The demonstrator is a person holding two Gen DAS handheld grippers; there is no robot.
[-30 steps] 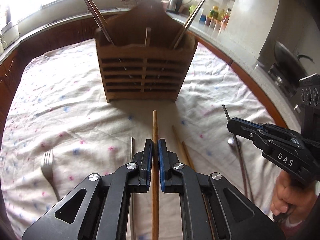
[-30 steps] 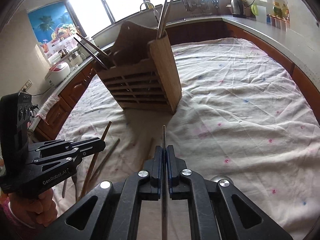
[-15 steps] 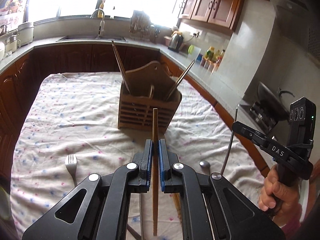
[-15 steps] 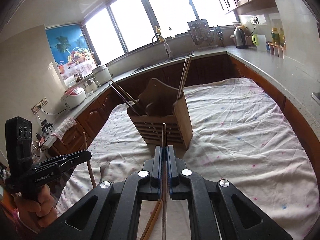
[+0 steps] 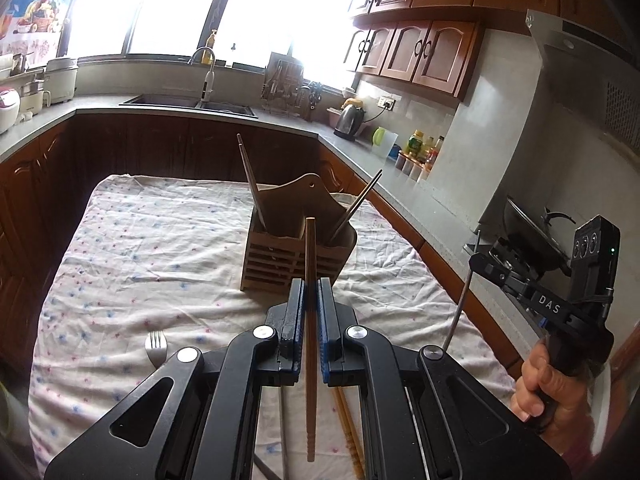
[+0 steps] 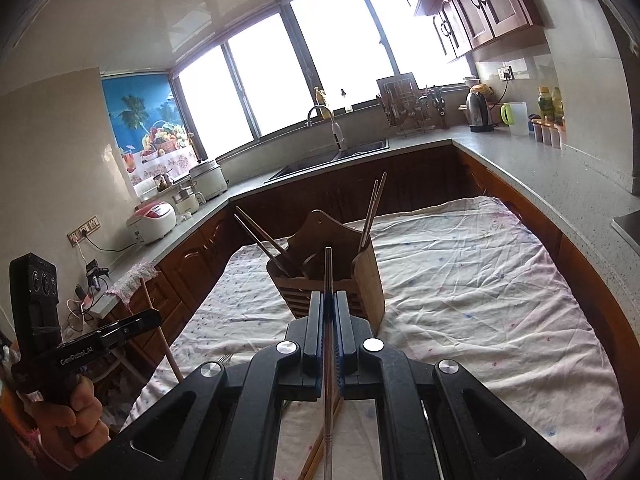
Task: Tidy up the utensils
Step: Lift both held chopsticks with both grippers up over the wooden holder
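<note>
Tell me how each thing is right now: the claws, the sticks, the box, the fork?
Left claw: shut on wooden chopstick, off the table.
Right claw: shut on metal chopstick, off the table.
Holder: upright on the cloth, chopsticks leaning at both ends.
Fork: lying flat on the cloth.
Spare chopsticks: lying on the cloth under the left claw.

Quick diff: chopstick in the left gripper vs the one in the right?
Material: the left gripper clamps a brown wooden chopstick; the right gripper clamps a silvery metal chopstick.
Thickness: the wooden chopstick looks thicker, the metal chopstick slimmer.
Shared: both are pinched partway along by shut jaws, lifted off the cloth, tips toward the wooden holder.
</note>
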